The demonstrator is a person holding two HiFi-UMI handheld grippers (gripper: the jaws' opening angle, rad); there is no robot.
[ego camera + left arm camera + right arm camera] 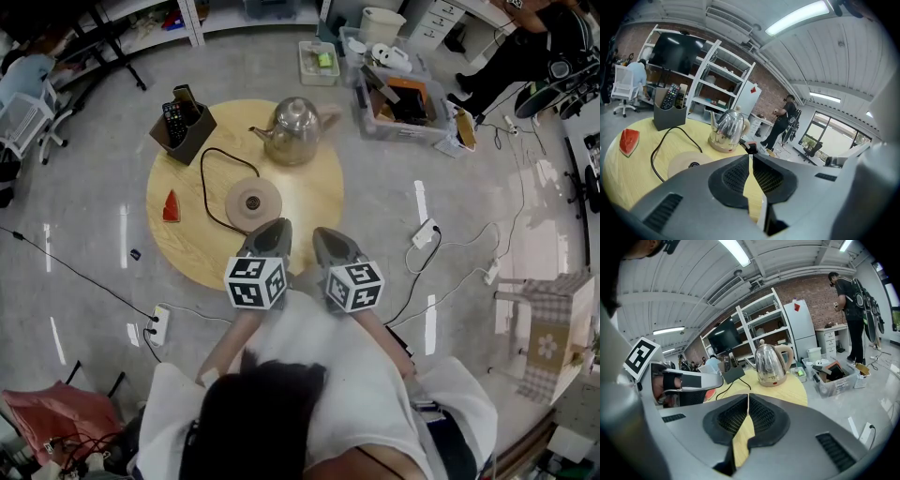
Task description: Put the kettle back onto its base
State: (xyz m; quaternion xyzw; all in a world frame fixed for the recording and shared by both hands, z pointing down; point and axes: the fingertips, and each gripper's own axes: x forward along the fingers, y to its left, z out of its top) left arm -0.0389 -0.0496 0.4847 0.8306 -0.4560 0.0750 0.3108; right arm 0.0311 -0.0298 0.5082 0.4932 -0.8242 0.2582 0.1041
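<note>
1. Hovering side by side over the near edge of one round wooden table (314,202) are two grippers: the left gripper (272,225) and the right gripper (324,232), each carrying one marker cube.
2. In the left gripper view, the left gripper's (750,155) jaws are pressed together at the tips with nothing between them.
3. In the right gripper view, the right gripper's (747,395) jaws are likewise closed and empty.
4. One kettle (295,131) stands upright on the far side of the table, spout to the left in the head view, apart from its base.
5. One round base (253,204) lies bare between the kettle and the grippers, with one black cord (211,183) looping away from it.
6. One dark box (183,133) sits at the table's left rear, holding a black remote (173,118).
7. One red wedge (172,206) lies at the left edge.
</note>
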